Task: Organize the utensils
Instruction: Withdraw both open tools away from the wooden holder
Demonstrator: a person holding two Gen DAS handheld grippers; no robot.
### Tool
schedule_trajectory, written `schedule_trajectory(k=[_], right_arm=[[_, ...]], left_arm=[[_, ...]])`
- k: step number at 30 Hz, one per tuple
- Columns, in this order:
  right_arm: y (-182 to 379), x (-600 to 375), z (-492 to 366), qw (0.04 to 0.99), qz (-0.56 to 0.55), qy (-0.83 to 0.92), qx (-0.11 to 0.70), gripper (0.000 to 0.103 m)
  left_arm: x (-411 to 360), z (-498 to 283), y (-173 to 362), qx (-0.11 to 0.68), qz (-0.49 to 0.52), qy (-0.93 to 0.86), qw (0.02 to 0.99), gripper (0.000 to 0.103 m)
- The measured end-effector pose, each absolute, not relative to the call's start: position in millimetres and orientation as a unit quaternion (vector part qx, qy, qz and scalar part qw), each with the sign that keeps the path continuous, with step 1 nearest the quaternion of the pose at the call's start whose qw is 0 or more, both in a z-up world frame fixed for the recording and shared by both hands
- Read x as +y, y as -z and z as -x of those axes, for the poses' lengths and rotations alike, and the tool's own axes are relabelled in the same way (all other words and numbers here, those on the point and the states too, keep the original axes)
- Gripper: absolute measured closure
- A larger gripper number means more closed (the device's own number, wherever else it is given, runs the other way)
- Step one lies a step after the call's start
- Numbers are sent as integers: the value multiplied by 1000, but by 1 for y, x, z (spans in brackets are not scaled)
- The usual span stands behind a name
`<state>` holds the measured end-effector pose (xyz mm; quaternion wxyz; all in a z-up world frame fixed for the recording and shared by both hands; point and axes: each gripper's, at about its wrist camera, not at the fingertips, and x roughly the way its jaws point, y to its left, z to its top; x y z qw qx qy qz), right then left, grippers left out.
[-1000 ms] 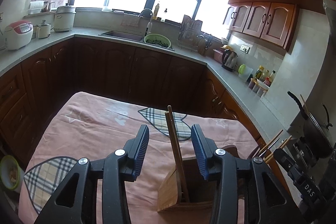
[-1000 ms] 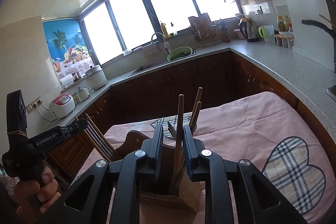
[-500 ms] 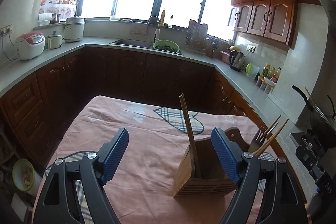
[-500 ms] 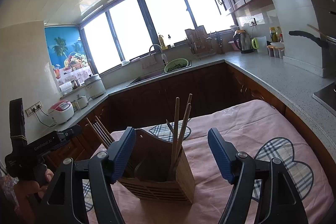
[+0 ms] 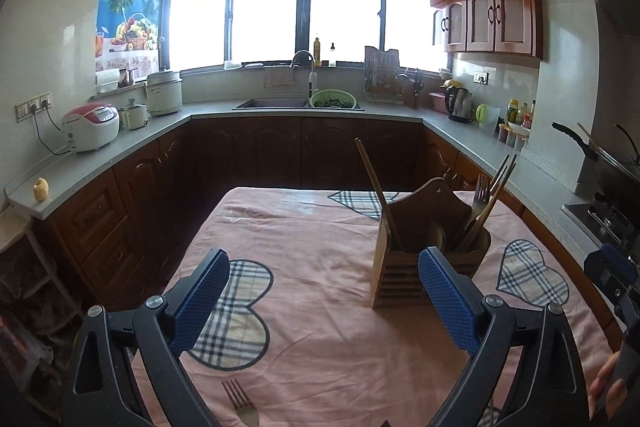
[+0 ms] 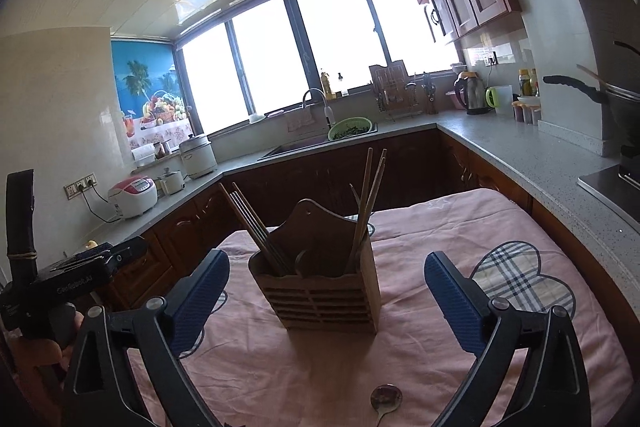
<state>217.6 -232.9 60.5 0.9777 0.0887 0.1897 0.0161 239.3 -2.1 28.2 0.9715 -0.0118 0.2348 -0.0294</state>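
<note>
A wooden utensil holder (image 5: 424,263) stands on the pink tablecloth (image 5: 320,251); it also shows in the right wrist view (image 6: 324,291). Chopsticks (image 5: 376,195) lean in its left part, and more chopsticks (image 6: 370,203) and a fork (image 5: 482,191) stand in its right part. My left gripper (image 5: 324,303) is open and empty, back from the holder. My right gripper (image 6: 326,303) is open and empty, in front of the holder. A fork (image 5: 240,403) lies on the cloth below my left gripper. A spoon (image 6: 385,401) lies on the cloth below my right gripper.
The table is ringed by a grey counter (image 5: 132,147) with dark wooden cabinets. A sink (image 5: 276,103) and green colander (image 5: 333,99) are at the back. A rice cooker (image 5: 91,126) is left, a kettle (image 5: 459,103) and a pan (image 5: 600,159) right.
Both grippers opened, let go of the chopsticks now standing in the holder, and drew back from it. A fork and a spoon have come into view on the cloth.
</note>
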Motion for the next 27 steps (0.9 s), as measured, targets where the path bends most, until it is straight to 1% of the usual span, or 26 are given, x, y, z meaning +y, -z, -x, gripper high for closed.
schedule_trajectory(k=[6,14,22,27], right_arm=[[-48,-206,-177,981,-36,-23,191,0],[-13,-183,-143,979,8,-25,204,0],[19,-184,-126,973,-3,-20,230,0],[23,-186,-117,972,-7,-15,233,0]], left_arm=[[-6,-190,-18,246,-4,19,969,1],[-5,-158,-9,255,-3,10,967,1],[4,-140,6,264,-15,2,964,1],[3,-131,11,263,-20,4,965,2]])
